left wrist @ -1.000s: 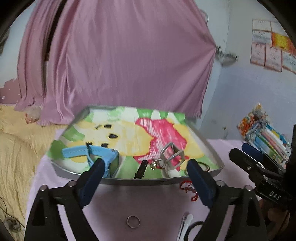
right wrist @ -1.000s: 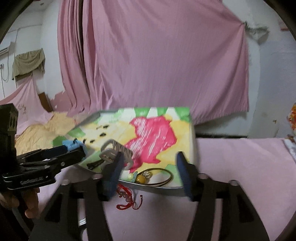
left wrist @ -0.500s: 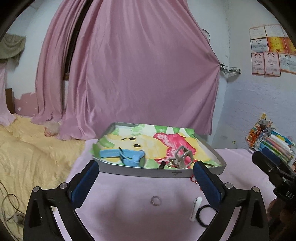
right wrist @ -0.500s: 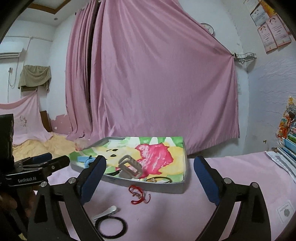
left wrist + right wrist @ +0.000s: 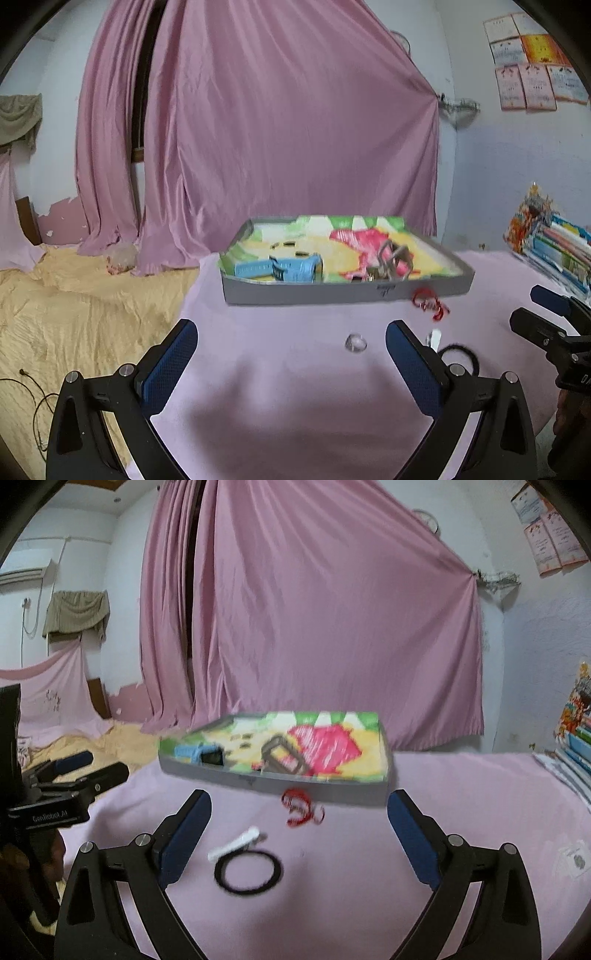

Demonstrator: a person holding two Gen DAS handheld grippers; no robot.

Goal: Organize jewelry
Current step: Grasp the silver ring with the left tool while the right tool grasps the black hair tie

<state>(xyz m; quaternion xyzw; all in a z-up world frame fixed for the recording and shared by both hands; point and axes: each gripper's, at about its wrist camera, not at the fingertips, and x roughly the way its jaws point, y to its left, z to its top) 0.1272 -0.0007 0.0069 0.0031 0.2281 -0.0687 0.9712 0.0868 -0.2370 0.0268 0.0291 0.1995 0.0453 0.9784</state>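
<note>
A grey tray (image 5: 332,293) (image 5: 332,792) with a cartoon print lies on the pink cloth. In it are a blue watch (image 5: 280,268) (image 5: 201,755) and a grey watch (image 5: 393,260) (image 5: 284,758). On the cloth in front of it lie a red string bracelet (image 5: 430,304) (image 5: 301,806), a small silver ring (image 5: 355,342), a white hair clip (image 5: 236,843) (image 5: 436,338) and a black hair band (image 5: 247,871) (image 5: 458,356). My left gripper (image 5: 291,363) is open and empty, back from the tray. My right gripper (image 5: 299,834) is open and empty above the clip and band.
A pink curtain (image 5: 277,129) hangs behind the tray. A yellow blanket (image 5: 74,314) lies at the left. Stacked books and packets (image 5: 550,240) stand at the right. The right gripper shows in the left wrist view (image 5: 554,332), the left gripper in the right wrist view (image 5: 66,786).
Both grippers have pulled back and up from the tray and opened wider. The loose items on the cloth have come into fuller view.
</note>
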